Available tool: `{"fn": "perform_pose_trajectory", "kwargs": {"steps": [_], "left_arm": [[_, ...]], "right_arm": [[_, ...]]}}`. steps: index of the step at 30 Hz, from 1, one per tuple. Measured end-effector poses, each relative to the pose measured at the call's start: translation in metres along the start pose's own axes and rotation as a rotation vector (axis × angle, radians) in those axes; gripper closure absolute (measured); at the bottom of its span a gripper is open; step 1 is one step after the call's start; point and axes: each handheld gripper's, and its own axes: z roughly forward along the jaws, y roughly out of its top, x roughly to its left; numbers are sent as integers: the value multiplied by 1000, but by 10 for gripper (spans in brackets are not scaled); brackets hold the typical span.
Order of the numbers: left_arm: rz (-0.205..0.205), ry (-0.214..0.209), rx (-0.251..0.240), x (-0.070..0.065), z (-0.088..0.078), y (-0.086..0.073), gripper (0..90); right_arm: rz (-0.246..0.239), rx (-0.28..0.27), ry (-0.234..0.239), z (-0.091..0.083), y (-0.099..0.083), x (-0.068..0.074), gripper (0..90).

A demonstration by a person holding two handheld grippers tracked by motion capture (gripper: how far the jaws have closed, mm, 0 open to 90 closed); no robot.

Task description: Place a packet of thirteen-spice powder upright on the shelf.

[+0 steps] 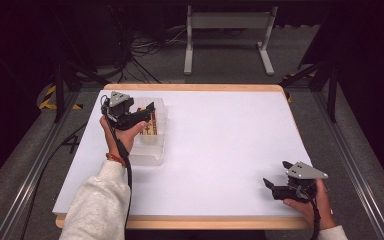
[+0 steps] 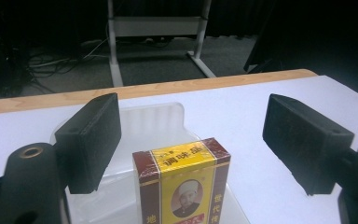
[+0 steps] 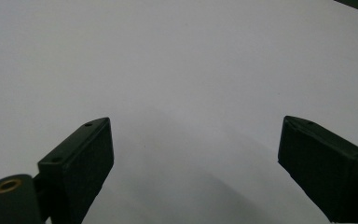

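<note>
A clear plastic container (image 1: pixel 150 152) sits at the left of the white table (image 1: pixel 220 140). In it stands a small box (image 1: pixel 154 123), yellow on the front with dark red edges, printed characters and a portrait. My left gripper (image 1: pixel 147 114) hangs over the container, open. In the left gripper view the box (image 2: pixel 182 182) stands upright low between the two spread jaws of the left gripper (image 2: pixel 191 121), touching neither, with the container's far rim (image 2: pixel 168 109) behind it. My right gripper (image 1: pixel 276 174) is near the front right corner, open, and in its own view the right gripper (image 3: pixel 193 135) has bare white table between its jaws.
The table's wooden edge (image 1: pixel 190 87) runs along the far side. Beyond it on the grey floor stand a white metal frame (image 1: pixel 227 35) and loose cables (image 1: pixel 145 50). Metal rails (image 1: pixel 30 170) flank the table on both sides.
</note>
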Motion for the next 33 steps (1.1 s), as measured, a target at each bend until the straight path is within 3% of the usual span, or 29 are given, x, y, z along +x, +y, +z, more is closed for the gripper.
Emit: {"fn": "perform_pose_trajectory", "kwargs": {"steps": [7,13,16,33], "left_arm": [[31,-41,6,-2,-9,2,187],[78,-51,12,-6,-15,2,184],[63,-74,12,-6,-19,1,181],[145,-96,-1,-14,-43,0,152]], "right_arm": [[-5,-1,-2,1,1,1,110],[-2,1,-1,0,0,0,110],[-1,2,-1,0,0,0,110],[7,-13,-6,-2,1,-1,110]]}}
